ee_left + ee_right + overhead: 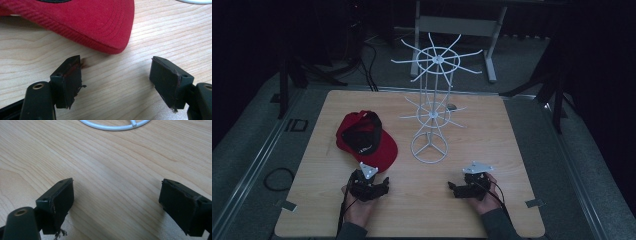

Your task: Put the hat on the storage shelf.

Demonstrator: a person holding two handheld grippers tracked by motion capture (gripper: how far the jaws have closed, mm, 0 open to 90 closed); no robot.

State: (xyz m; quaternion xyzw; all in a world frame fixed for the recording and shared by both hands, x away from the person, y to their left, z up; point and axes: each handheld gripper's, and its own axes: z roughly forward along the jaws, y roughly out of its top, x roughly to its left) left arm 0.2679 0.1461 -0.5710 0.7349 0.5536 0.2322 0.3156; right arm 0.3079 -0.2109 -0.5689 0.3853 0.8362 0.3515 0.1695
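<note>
Tools are sitting low over the near part of the desk (492, 125), one in each of our hands. We are holding the left tool (384, 186) with its jaws spread wide and nothing between them; in the left gripper view the left tool (116, 75) is pointing at bare wood just short of the red cap (100, 22), whose brim is curving down toward the gap between the jaws without touching them. We are holding the right tool (453, 188) wide as well, empty, and in the right gripper view the right tool (116, 197) is facing open wood grain with the white ring base of the rack (112, 127) lying well ahead of it.

From above, the left hand (359, 202) and the right hand (484, 197) are resting near the front edge. The red cap (364, 137) is lying on the desk just beyond the left tool, its dark inside showing. The white wire rack (434, 90) is standing upright right of the cap, spokes spreading from two hubs, its round base resting on the wood.
</note>
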